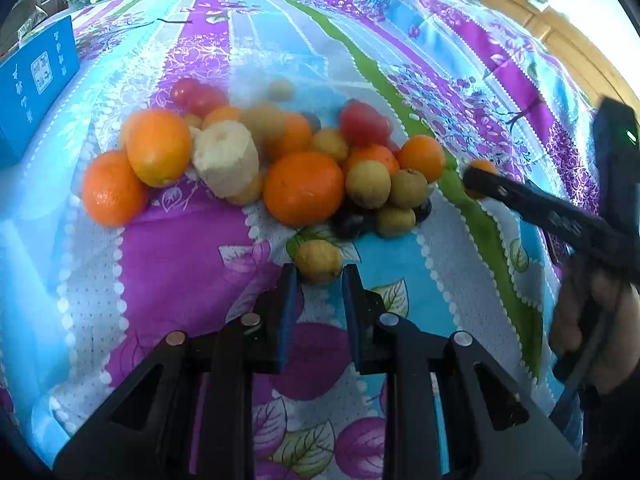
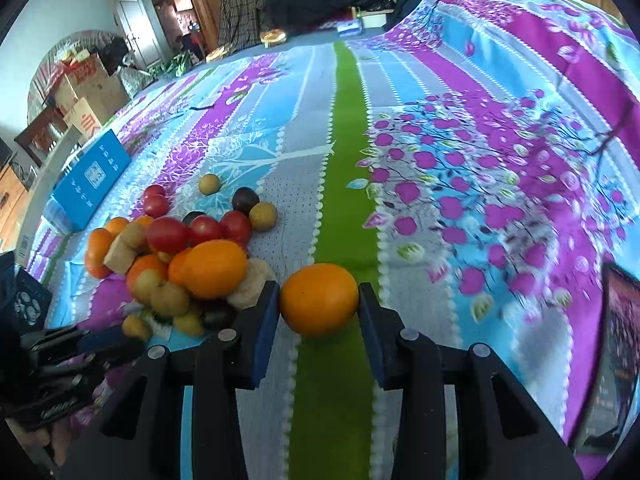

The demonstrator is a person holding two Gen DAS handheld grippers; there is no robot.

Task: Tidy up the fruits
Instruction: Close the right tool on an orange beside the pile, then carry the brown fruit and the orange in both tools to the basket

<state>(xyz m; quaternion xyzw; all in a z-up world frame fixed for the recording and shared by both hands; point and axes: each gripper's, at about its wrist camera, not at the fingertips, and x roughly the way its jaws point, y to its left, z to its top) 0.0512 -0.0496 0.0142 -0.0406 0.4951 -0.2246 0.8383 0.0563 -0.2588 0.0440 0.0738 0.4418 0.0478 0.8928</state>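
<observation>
One orange (image 2: 319, 300) so far drawn clear of the heap, pinched between the pads of the right claw (image 2: 319, 288) at 6 o'clock; left claw (image 1: 320, 270) pressed nearly together, small tan fruit (image 1: 318, 260) at its tips, grip uncertain. Most sorting seemingly left: mixed pile (image 2: 180, 264) bunched at 9 o'clock on the bed cover (image 2: 440, 160). No bowl or basket seen; farther off at 10 o'clock, only a shut blue box (image 2: 90, 176), contents hidden.

A small orange (image 2: 319, 299) sat on the green stripe between the right gripper's (image 2: 319, 310) blue pads, touching both. The mixed fruit heap (image 2: 176, 264) of oranges, red tomatoes, tan longans and dark plums lay just left of it, directly ahead of the left gripper (image 1: 319, 280).
</observation>
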